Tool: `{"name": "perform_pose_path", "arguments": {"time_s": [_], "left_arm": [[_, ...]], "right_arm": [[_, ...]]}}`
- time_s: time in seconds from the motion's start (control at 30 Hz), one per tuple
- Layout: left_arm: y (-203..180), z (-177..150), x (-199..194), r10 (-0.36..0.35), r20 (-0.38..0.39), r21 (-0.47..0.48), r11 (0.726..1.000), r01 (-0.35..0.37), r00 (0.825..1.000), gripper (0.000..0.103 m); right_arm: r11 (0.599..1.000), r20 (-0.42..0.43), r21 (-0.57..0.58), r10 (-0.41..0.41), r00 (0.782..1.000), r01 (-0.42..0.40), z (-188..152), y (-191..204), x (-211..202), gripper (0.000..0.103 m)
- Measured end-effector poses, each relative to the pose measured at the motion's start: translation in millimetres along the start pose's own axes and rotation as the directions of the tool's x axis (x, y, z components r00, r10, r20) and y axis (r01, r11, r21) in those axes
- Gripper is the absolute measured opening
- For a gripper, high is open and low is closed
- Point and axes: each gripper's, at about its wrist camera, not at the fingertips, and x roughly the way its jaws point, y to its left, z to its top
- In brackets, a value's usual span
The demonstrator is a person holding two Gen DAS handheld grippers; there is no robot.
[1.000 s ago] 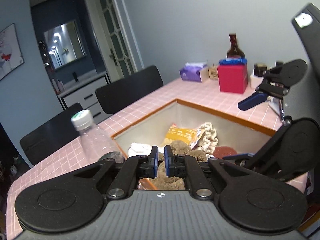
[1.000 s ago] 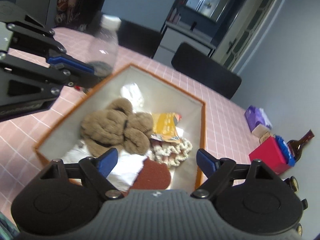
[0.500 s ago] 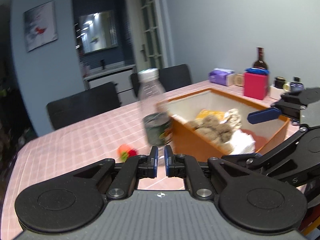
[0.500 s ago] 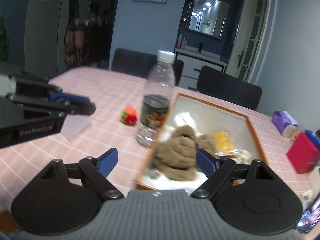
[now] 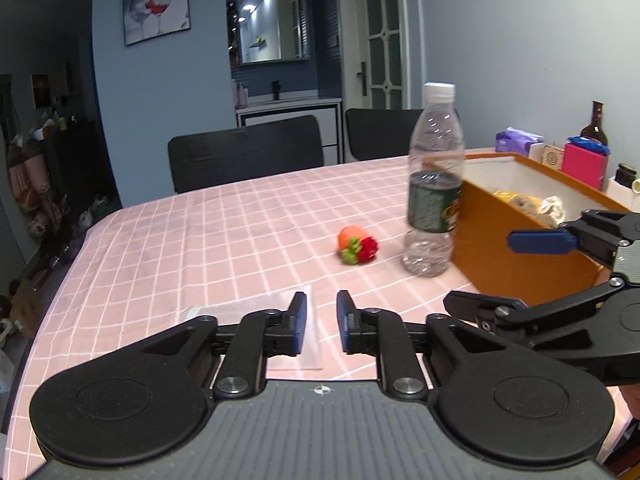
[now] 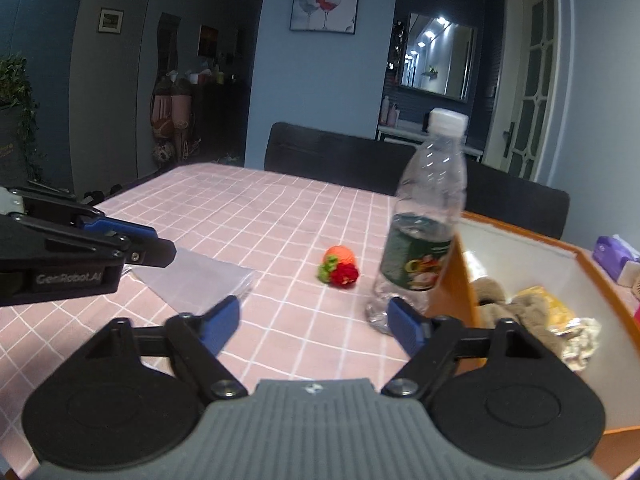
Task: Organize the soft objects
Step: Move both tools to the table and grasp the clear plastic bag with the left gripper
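Observation:
A small knitted toy [image 5: 357, 245], orange with a red and green end, lies on the pink checked tablecloth [image 5: 224, 232], left of a water bottle [image 5: 434, 188]. An orange box [image 5: 520, 236] to the right holds a brown plush [image 6: 492, 300] and a yellow packet [image 6: 548, 304]. My left gripper [image 5: 321, 320] hovers low over a flat clear plastic bag [image 5: 248, 312]; its jaws are opening by a narrow gap with nothing between them. My right gripper [image 6: 314, 320] is open and closing slightly, empty, short of the toy [image 6: 340, 266]. The left gripper [image 6: 148, 240] shows at its left.
The bottle [image 6: 428, 220] stands upright against the box's near corner [image 6: 460, 272]. Black chairs [image 5: 244, 152] line the far table edge. A purple tissue pack [image 5: 516, 140], a red box [image 5: 584, 162] and a dark bottle [image 5: 596, 124] sit behind the orange box.
Both grippers swung left, away from above the box and down toward the tablecloth. The left jaws went from shut to slightly parted; the right jaws narrowed a little.

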Motion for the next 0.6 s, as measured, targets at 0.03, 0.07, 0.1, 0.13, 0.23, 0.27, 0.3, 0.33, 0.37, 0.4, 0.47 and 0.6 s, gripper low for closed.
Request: {"name": "perform_pose_path", "arguments": {"time_s": [0.03, 0.07, 0.1, 0.13, 0.23, 0.27, 0.3, 0.33, 0.37, 0.4, 0.47, 0.6], "left_arm": [[3, -2, 1, 0.000, -0.006, -0.002, 1.000, 0.000, 1.000, 0.028], [5, -4, 3, 0.000, -0.010, -0.004, 1.000, 0.000, 1.000, 0.032], [10, -6, 6, -0.003, -0.016, -0.006, 1.000, 0.003, 1.000, 0.036], [13, -8, 9, -0.005, -0.026, -0.006, 1.000, 0.005, 1.000, 0.044], [19, -12, 19, -0.009, -0.065, -0.008, 1.000, 0.008, 0.998, 0.052], [21, -13, 23, -0.008, -0.076, -0.009, 1.000, 0.008, 0.997, 0.053], [23, -13, 28, -0.010, -0.088, -0.007, 1.000, 0.010, 0.996, 0.056], [24, -14, 32, -0.010, -0.099, -0.003, 1.000, 0.010, 0.995, 0.060], [26, -13, 36, -0.006, -0.105, 0.003, 1.000, 0.006, 0.994, 0.062], [27, -14, 40, -0.002, -0.110, 0.008, 1.000, 0.003, 0.994, 0.064], [31, -13, 49, 0.006, -0.135, 0.010, 1.000, -0.005, 0.991, 0.068], [32, -13, 65, -0.050, -0.175, 0.020, 0.998, 0.054, 0.983, 0.077]], "right_arm": [[1.000, -0.011, 0.002, -0.002, 1.000, 0.002, 0, 2, 6, 0.074], [1.000, -0.019, 0.002, 0.002, 1.000, -0.002, 0, 5, 13, 0.074], [1.000, -0.029, 0.003, 0.004, 1.000, -0.004, 0, 6, 18, 0.074], [1.000, -0.040, 0.006, 0.002, 0.999, -0.002, 0, 7, 24, 0.073], [1.000, -0.075, 0.025, 0.002, 0.997, 0.000, 0, 4, 39, 0.073], [0.999, -0.085, 0.032, 0.004, 0.996, -0.001, 1, 2, 45, 0.073], [0.999, -0.095, 0.037, 0.005, 0.995, -0.002, 0, 1, 48, 0.073], [0.999, -0.105, 0.043, 0.007, 0.994, -0.003, 1, 0, 53, 0.073], [0.999, -0.112, 0.045, 0.010, 0.994, -0.005, 2, 0, 57, 0.073], [0.999, -0.116, 0.047, 0.015, 0.993, -0.010, 3, 0, 62, 0.073], [0.999, -0.124, 0.048, 0.018, 0.992, -0.012, 5, 0, 71, 0.073], [0.998, -0.139, 0.057, 0.016, 0.990, -0.008, 9, -1, 89, 0.073]]}}
